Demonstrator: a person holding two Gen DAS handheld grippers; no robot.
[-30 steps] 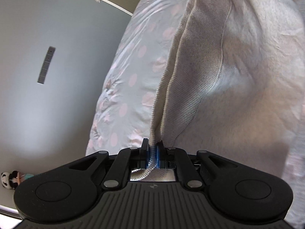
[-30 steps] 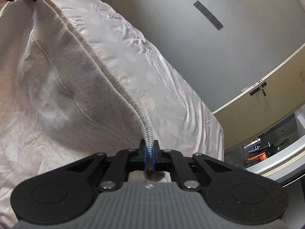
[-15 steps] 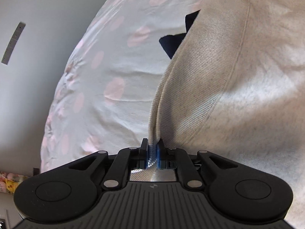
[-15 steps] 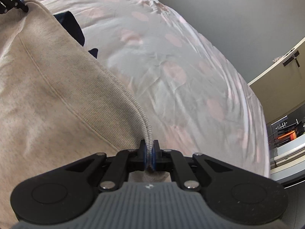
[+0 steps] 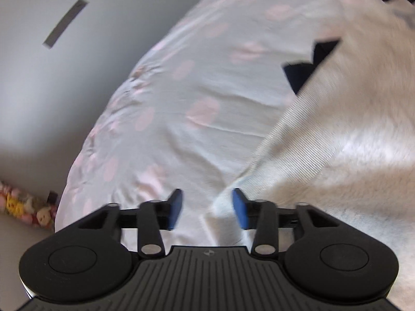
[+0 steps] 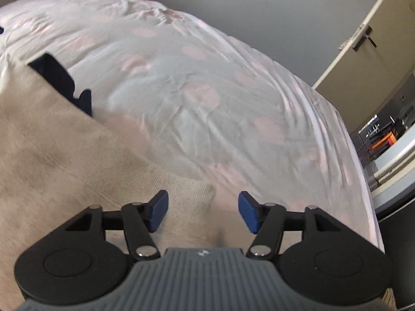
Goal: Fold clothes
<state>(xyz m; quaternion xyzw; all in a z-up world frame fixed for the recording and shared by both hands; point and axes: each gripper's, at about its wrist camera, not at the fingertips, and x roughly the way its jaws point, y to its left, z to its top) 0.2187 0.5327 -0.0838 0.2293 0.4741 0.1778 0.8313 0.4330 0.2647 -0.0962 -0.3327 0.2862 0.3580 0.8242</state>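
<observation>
A beige sweatshirt with a ribbed hem lies on the bed, at the right of the left wrist view (image 5: 337,134) and at the left of the right wrist view (image 6: 52,155). My left gripper (image 5: 207,208) is open, with a hem corner lying loose between its blue pads. My right gripper (image 6: 203,211) is open just above the other hem corner (image 6: 199,189). A dark navy garment (image 5: 308,64) pokes out from under the sweatshirt's far edge; it also shows in the right wrist view (image 6: 62,83).
The bed has a pale sheet with pink spots (image 5: 194,90), also filling the right wrist view (image 6: 220,90). A grey wall (image 5: 52,77) runs along the bed. Small plush toys (image 5: 23,207) sit low at the left. A doorway (image 6: 384,129) opens at the right.
Both grippers lowered the sweatshirt hem onto the bed, then opened and let go of it. The hem now lies flat on the sheet.
</observation>
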